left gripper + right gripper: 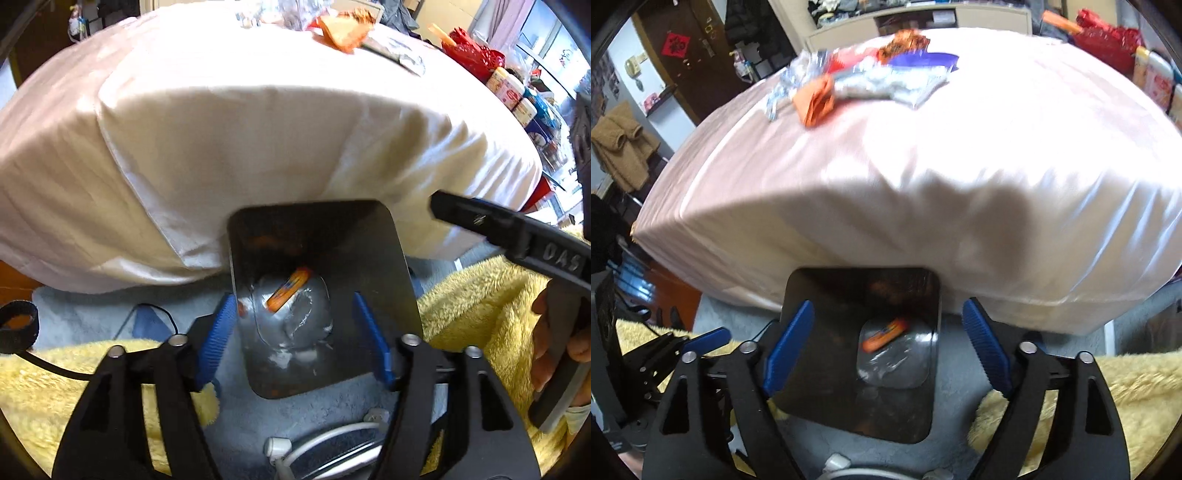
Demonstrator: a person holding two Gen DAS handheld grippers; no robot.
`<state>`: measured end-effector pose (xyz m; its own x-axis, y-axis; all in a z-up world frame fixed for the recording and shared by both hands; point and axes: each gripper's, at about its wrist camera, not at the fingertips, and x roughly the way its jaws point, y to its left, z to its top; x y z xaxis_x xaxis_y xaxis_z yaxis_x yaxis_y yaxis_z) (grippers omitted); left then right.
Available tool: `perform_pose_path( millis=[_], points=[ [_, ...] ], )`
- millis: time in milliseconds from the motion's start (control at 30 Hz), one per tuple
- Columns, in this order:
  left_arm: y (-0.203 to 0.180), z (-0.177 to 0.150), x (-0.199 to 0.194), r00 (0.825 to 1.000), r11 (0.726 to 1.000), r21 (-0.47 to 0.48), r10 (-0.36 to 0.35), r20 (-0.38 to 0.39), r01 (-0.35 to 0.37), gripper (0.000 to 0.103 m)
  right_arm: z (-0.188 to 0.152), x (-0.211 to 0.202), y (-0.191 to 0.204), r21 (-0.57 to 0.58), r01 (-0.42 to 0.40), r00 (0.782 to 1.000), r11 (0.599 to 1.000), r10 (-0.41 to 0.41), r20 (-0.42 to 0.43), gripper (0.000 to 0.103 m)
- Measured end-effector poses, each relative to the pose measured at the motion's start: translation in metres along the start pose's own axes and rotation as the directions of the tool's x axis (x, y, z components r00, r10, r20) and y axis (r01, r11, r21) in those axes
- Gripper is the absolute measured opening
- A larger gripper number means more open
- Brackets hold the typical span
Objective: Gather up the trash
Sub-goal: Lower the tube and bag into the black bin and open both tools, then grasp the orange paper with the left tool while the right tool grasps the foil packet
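A dark square bin stands on the floor hard against the draped edge of the bed. Its mouth is unobstructed from above, and yellow fleece lies on both sides of it.

The left claw hangs over the bin mouth with its jaws apart and nothing between its blue pads. Seen down between them, at the bottom of the bin, lie a crumpled silver wrapper and an orange packet on top of it. White cables lie on the floor at the near side of the bin.

The right claw is also above the bin, jaws wide, gripping nothing; the wrapper and orange packet sit deep below it. In the left view, the right claw's black finger reaches in from the right, clear of the bin rim, with a hand on its handle.

More trash lies in a loose heap on the far part of the bed, well apart from both claws: silver foil, orange wrappers and a blue piece. The near half of the bed is bare sheet.
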<state>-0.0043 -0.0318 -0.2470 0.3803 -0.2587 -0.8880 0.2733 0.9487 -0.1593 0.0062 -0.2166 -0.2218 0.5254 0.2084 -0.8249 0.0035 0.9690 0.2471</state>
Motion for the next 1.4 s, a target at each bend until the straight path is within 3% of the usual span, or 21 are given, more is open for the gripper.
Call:
perform_pose_path(
  millis=[133,400,567,700,833,967,1100,1400],
  points=[
    [0.001,0.019,-0.021,0.997,0.999,0.006,0.047,0.066,-0.048,0.078,0.019,-0.020,-0.004,0.005,0.023,0.996,1.000,-0.024,0.085,0.094],
    [0.008,0.067,-0.052,0.984,0.998,-0.007,0.057,0.169,-0.057,0.083,0.073,-0.028,-0.023,0.035,0.044,0.989,0.998,-0.048,0.141,0.094],
    [0.006,0.091,-0.051,0.984,0.999,-0.004,0.052,0.171,-0.052,0.083,0.101,-0.018,-0.027,0.037,0.052,0.989,0.998,-0.057,0.139,0.093],
    [-0.001,0.108,-0.045,0.983,0.999,0.014,0.041,0.178,-0.044,0.083,0.120,0.003,-0.029,0.020,0.051,0.993,0.999,-0.053,0.103,0.080],
    [-0.008,0.122,-0.036,0.984,0.999,0.032,0.038,0.176,-0.044,0.083,0.129,0.021,-0.026,-0.031,0.067,0.995,0.997,-0.065,0.073,0.079],
    [-0.012,0.136,-0.025,0.987,0.999,0.033,0.027,0.161,-0.033,0.083,0.138,0.031,-0.021,-0.088,0.095,0.993,0.992,-0.088,0.076,0.081],
    [-0.015,0.145,-0.013,0.990,0.999,0.036,0.011,0.139,-0.016,0.083,0.149,0.041,-0.017,-0.150,0.104,0.993,0.983,-0.094,0.068,0.095],
    [-0.023,0.166,0.004,0.993,0.999,0.052,-0.011,0.121,0.004,0.083,0.175,0.057,-0.014,-0.212,0.098,0.995,0.972,-0.088,0.055,0.100]
  ],
)
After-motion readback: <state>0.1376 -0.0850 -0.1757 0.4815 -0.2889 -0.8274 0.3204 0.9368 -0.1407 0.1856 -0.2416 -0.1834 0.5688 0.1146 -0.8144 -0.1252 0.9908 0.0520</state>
